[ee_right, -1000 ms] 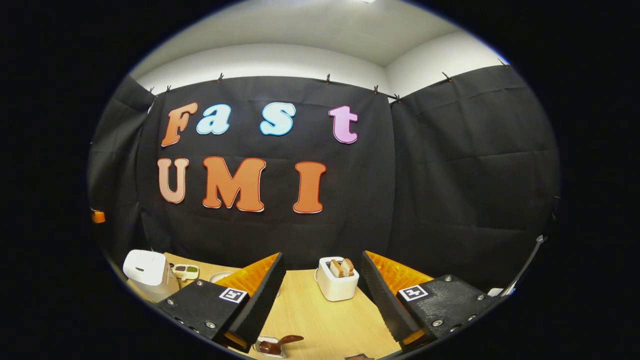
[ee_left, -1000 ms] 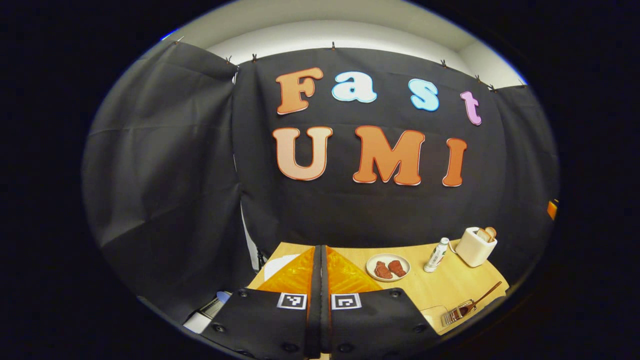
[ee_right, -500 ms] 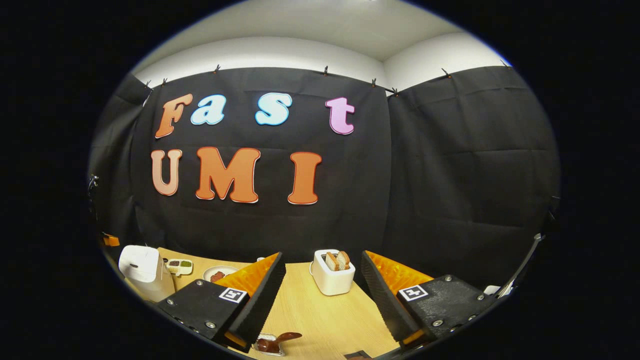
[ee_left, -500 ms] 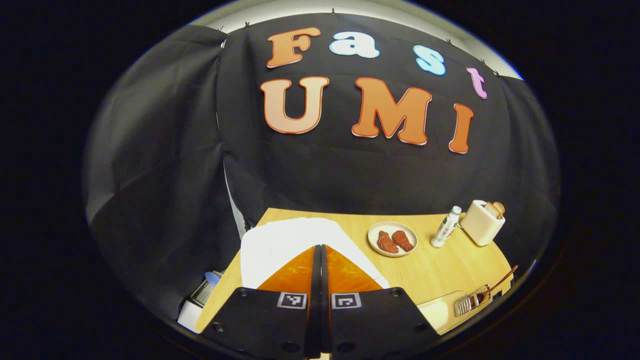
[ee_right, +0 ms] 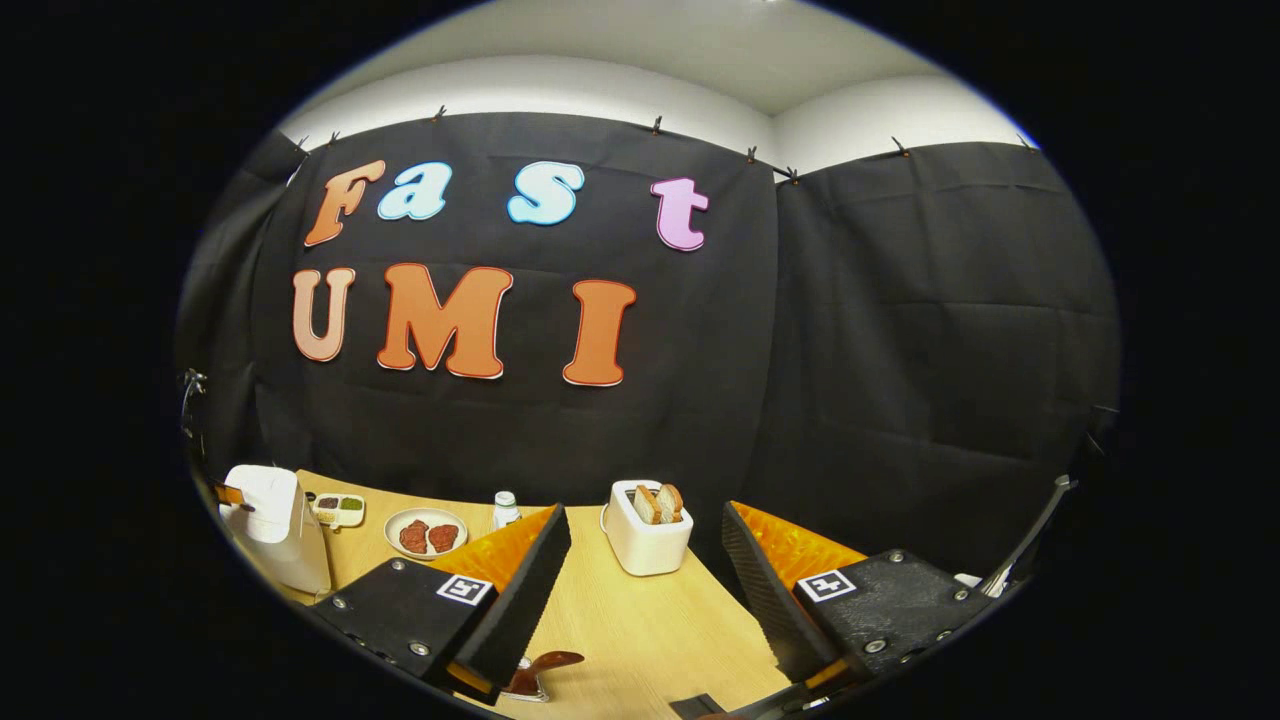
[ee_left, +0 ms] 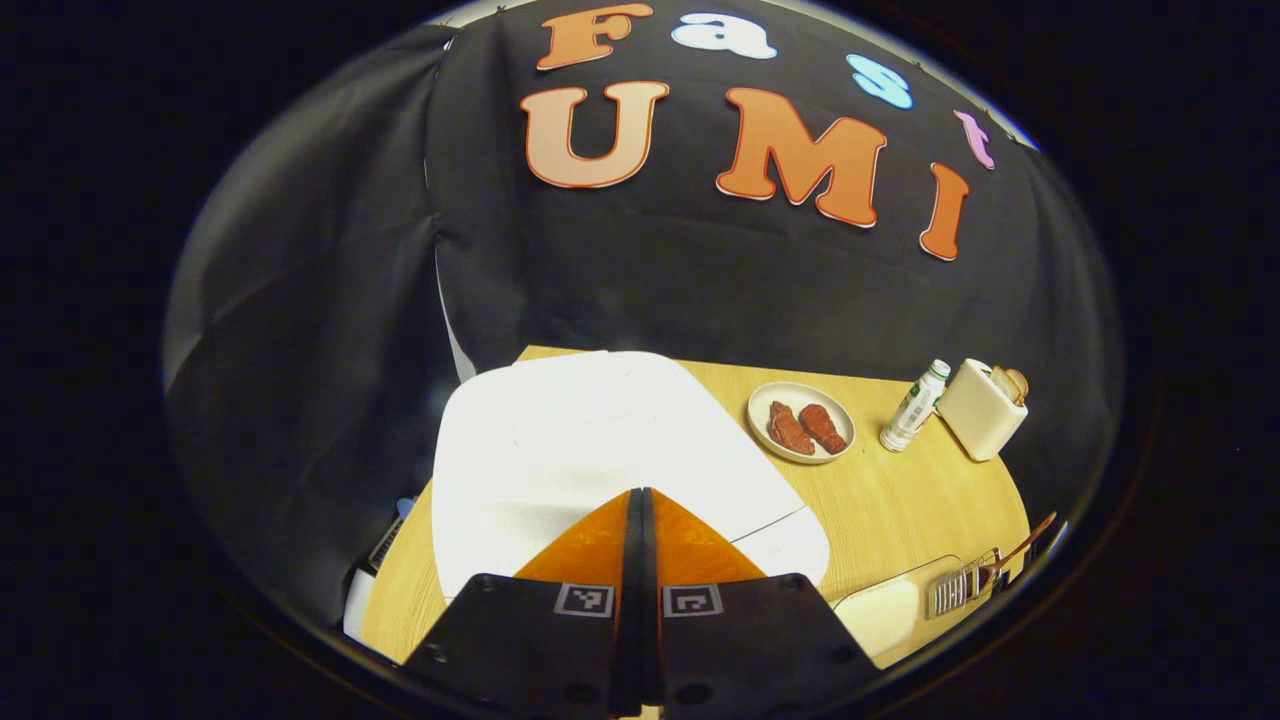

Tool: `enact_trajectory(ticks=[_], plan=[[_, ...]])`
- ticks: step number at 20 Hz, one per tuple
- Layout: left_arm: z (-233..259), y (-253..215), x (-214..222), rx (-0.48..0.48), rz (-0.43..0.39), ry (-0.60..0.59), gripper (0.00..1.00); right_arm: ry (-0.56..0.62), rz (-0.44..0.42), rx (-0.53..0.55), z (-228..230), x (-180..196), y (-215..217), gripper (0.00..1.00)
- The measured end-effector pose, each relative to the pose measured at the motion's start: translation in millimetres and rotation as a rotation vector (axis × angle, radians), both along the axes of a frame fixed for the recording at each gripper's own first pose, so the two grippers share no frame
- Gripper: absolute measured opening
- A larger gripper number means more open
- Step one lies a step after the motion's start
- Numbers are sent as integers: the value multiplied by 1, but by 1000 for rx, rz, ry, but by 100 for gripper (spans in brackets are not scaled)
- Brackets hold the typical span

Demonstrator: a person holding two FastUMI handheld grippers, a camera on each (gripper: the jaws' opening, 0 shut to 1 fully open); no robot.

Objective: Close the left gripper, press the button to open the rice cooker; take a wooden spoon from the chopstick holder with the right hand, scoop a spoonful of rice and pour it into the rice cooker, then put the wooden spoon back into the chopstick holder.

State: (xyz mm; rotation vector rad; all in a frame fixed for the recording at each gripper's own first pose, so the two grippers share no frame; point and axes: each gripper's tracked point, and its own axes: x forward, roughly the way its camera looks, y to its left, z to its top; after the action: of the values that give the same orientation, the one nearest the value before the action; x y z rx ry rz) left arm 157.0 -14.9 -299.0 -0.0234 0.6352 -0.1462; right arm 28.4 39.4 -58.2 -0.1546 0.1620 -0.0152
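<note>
Fingers together, left tool (ee_left: 640,500) above rice cooker (ee_left: 590,450) — right tool (ee_right: 645,560) spread wide, empty.

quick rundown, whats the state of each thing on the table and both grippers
left gripper: shut, empty, over the lid
right gripper: open, empty
rice cooker: lid closed
toaster: upright, bread slices in its slots
plate: holds two pieces of meat
bottle: standing, capped
wooden spoon: in the chopstick holder
</note>
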Motion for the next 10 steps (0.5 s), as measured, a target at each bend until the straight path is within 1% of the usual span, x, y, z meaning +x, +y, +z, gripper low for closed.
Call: enact_trajectory(ticks=[2,3,4,5,8,10], plan=[[-5,2,-4,18,-2,26,4,11,-1,3,-3,0,0,95],[-6,1,-4,27,-8,17,5,14,2,2,-4,0,1,95],[-8,1,-5,46,-21,32,6,17,6,1,-4,-1,2,95],[-16,3,-6,52,-26,60,4,22,9,-1,-6,0,3,95],[-9,4,-2,21,-14,44,6,32,19,-4,-11,-4,6,95],[-5,4,-3,41,-14,27,5,35,21,6,-11,-5,6,95]])
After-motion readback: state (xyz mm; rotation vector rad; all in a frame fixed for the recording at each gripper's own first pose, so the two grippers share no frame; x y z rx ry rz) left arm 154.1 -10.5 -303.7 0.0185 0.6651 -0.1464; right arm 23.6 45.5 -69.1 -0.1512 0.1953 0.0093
